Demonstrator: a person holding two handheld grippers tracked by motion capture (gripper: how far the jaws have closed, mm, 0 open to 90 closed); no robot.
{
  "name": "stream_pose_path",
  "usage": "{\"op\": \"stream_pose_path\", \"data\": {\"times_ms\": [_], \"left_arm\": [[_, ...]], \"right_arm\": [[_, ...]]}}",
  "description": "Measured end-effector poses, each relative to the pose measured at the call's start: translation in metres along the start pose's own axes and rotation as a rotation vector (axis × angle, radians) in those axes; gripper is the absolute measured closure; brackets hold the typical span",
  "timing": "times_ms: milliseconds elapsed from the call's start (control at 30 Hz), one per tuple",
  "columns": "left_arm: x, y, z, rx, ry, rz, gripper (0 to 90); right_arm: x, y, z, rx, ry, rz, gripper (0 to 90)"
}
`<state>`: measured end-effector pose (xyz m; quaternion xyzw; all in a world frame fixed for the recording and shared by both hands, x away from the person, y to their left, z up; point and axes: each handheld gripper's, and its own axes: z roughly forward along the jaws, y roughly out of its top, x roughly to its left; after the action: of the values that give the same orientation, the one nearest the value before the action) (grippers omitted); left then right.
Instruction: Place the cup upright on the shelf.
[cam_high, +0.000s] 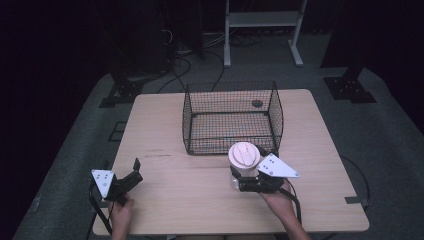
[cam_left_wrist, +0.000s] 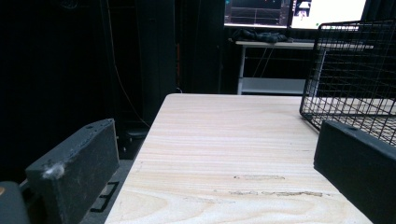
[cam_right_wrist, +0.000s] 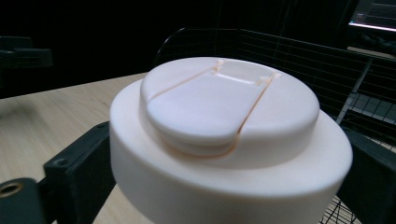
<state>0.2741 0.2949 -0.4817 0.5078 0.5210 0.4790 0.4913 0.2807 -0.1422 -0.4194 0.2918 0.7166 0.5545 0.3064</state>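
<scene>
A container with a round cream lid (cam_high: 244, 155) (cam_right_wrist: 229, 121) stands upright just in front of the black wire basket (cam_high: 232, 117). My right gripper (cam_high: 240, 179) (cam_right_wrist: 224, 186) is shut on the container below its lid, one black jaw on each side. The lid has a flip tab outlined on top. My left gripper (cam_high: 135, 172) (cam_left_wrist: 210, 172) rests open near the table's front left corner, jaws wide apart with only bare wood between them.
The wooden table (cam_high: 165, 195) has free room across its left and front. The wire basket (cam_left_wrist: 355, 79) sits at the back centre, seemingly empty. Beyond the table are a white shelf frame (cam_high: 262, 30) and cables on a dark floor.
</scene>
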Motion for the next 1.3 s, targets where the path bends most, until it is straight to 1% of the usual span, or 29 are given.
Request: {"op": "stream_pose_path", "data": {"times_ms": [67, 100, 300, 367, 433, 533, 633, 700, 767, 833, 867, 900, 933, 1000, 1033, 1067, 1133, 1167, 1233, 1300], "left_arm": [[0.000, 0.000, 0.000, 0.000, 0.000, 0.000, 0.0], [0.000, 0.000, 0.000, 0.000, 0.000, 0.000, 0.0], [0.000, 0.000, 0.000, 0.001, 0.000, -0.001, 0.0], [0.000, 0.000, 0.000, 0.000, 0.001, 0.000, 0.0], [0.000, 0.000, 0.000, 0.000, 0.001, -0.001, 0.0], [0.000, 0.000, 0.000, 0.001, 0.000, -0.001, 0.0], [0.000, 0.000, 0.000, 0.001, 0.002, 0.000, 0.0], [0.000, 0.000, 0.000, 0.001, 0.002, 0.000, 0.0], [0.000, 0.000, 0.000, 0.000, 0.002, 0.000, 0.0], [0.000, 0.000, 0.000, 0.001, 0.002, 0.000, 0.0], [0.000, 0.000, 0.000, 0.001, 0.002, 0.000, 0.0], [0.000, 0.000, 0.000, 0.001, 0.001, 0.000, 0.0], [0.000, 0.000, 0.000, 0.001, 0.001, 0.000, 0.0], [0.000, 0.000, 0.000, 0.001, 0.001, 0.000, 0.0], [0.000, 0.000, 0.000, 0.001, 0.001, 0.000, 0.0], [0.000, 0.000, 0.000, 0.000, 0.001, -0.001, 0.0], [0.000, 0.000, 0.001, 0.002, 0.000, -0.002, 0.0], [0.000, 0.000, 0.000, 0.001, 0.001, 0.000, 0.0], [0.000, 0.000, 0.000, 0.001, 0.000, 0.001, 0.0], [0.000, 0.000, 0.000, 0.002, 0.001, 0.000, 0.0]], "right_arm": [[0.000, 0.000, 0.000, 0.001, 0.001, -0.008, 3.9], [-0.001, 0.000, -0.001, -0.001, 0.009, -0.012, 4.0], [-0.005, -0.001, -0.002, -0.002, 0.017, -0.018, 4.2], [-0.008, 0.000, -0.002, 0.000, 0.032, -0.018, 4.3], [-0.008, 0.000, -0.003, 0.004, 0.033, -0.021, 4.3], [-0.009, 0.003, -0.005, 0.010, 0.035, -0.045, 4.4], [-0.011, 0.005, -0.006, 0.009, 0.039, -0.044, 4.4], [-0.014, 0.011, -0.010, -0.004, 0.052, -0.040, 4.4], [-0.014, 0.013, -0.011, -0.005, 0.054, -0.040, 4.4], [-0.017, 0.021, -0.014, -0.017, 0.059, -0.047, 4.4], [-0.017, 0.021, -0.014, -0.017, 0.059, -0.047, 4.4], [-0.019, 0.026, -0.016, -0.025, 0.072, -0.042, 4.4], [-0.019, 0.026, -0.016, -0.025, 0.072, -0.042, 4.4], [-0.022, 0.032, -0.017, -0.030, 0.070, -0.054, 4.4], [-0.025, 0.037, -0.018, -0.037, 0.067, -0.053, 4.4], [-0.025, 0.037, -0.018, -0.037, 0.067, -0.053, 4.4], [-0.029, 0.044, -0.019, -0.045, 0.077, -0.039, 4.4], [-0.029, 0.044, -0.019, -0.045, 0.077, -0.039, 4.4], [-0.031, 0.050, -0.019, -0.043, 0.072, -0.047, 4.4], [-0.034, 0.055, -0.019, -0.048, 0.080, -0.043, 4.4]]}}
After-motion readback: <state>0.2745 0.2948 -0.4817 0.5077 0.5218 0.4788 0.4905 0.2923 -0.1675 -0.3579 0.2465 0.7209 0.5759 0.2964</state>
